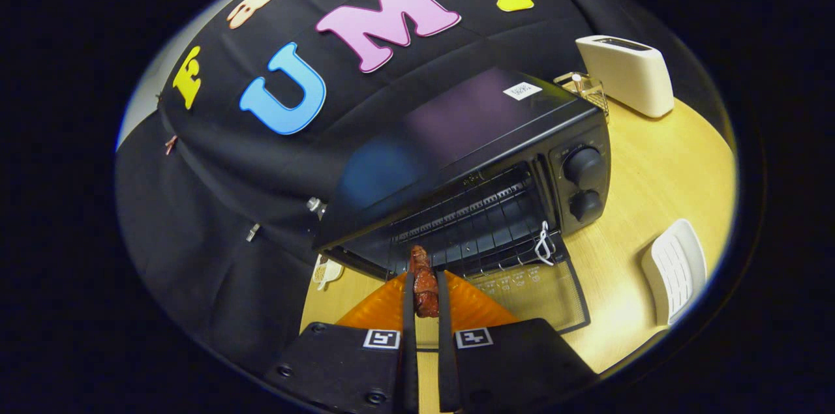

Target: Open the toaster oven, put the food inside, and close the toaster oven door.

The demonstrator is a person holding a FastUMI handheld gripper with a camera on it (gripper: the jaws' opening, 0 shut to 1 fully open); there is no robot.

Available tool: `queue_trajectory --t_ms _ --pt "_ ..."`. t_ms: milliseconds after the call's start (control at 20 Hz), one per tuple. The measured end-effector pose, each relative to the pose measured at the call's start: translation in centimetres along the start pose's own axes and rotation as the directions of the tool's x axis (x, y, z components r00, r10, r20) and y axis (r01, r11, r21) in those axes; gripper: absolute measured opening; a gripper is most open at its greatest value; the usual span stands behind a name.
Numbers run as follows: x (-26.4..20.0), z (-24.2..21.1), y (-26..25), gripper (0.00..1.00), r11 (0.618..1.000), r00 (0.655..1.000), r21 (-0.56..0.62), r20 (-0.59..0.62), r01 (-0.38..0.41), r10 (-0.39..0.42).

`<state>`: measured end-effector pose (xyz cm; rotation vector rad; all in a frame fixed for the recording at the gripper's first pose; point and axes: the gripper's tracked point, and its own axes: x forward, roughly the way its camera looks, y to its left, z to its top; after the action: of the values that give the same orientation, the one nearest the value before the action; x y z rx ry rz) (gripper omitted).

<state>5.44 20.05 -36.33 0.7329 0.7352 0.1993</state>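
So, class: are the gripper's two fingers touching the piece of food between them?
Touching. The gripper view shows the gripper with a finger against each side of the food, no gap, before the open toaster oven.

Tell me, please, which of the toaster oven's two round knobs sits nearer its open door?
The lower knob on the toaster oven does; the upper knob sits above it, nearer the oven's top. The hand-held gripper holds the food.

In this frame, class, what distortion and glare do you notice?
Gripper view: fisheye bends the table edge and tilts the toaster oven; soft coloured glare lies on its top; the food held by the gripper looks sharp.
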Motion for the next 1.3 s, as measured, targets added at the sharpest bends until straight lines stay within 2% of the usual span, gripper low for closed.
queue_trajectory --t_ms 150,500,550,600,700,950,1300 --pt "2.2 0.8 -0.4 0.16 0.998 0.999 0.063 0.043 -0.002 -0.001" --pt "6.4 0.8 -1.6 0.16 0.998 0.996 0.068 0.085 0.005 -0.011" --pt "6.4 0.9 -2.1 0.16 0.998 0.996 0.061 0.089 0.021 -0.027" --pt "6.5 1.1 -3.2 0.16 0.996 0.992 0.036 0.098 0.077 -0.081" --pt "6.2 1.3 -5.2 0.28 0.983 0.979 -0.042 0.110 0.180 -0.174" --pt "3.3 1.8 -4.6 0.99 0.966 0.974 -0.154 0.123 0.210 -0.192" --pt "-3.3 -0.4 -2.9 0.98 0.930 0.980 -0.312 0.109 0.193 -0.167"
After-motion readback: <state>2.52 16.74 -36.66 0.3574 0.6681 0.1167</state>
